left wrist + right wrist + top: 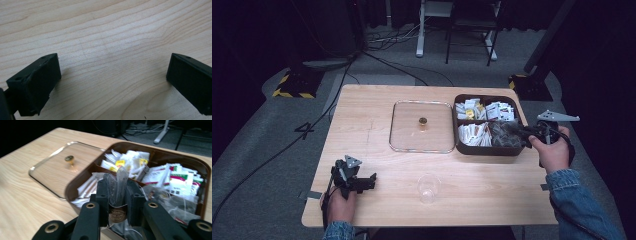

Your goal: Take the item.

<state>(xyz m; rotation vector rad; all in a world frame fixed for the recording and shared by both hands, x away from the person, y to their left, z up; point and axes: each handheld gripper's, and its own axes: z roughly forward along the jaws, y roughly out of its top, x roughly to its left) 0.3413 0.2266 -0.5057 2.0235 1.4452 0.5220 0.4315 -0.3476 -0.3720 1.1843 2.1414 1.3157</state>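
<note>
This place looks like a recording studio or a laboratory, not a home. One wooden table (377,105) stands alone on a grey carpet floor (252,145), and dark black curtains close the space on the left and the right sides. A stand base with yellow and black warning stripes (292,89) sits on the floor at the left, and another similar base (532,82) is at the right. Black cables (377,60) run across the carpet toward the table. Behind, the white legs of a desk (422,30) and a dark chair frame (472,35) are visible.
</note>
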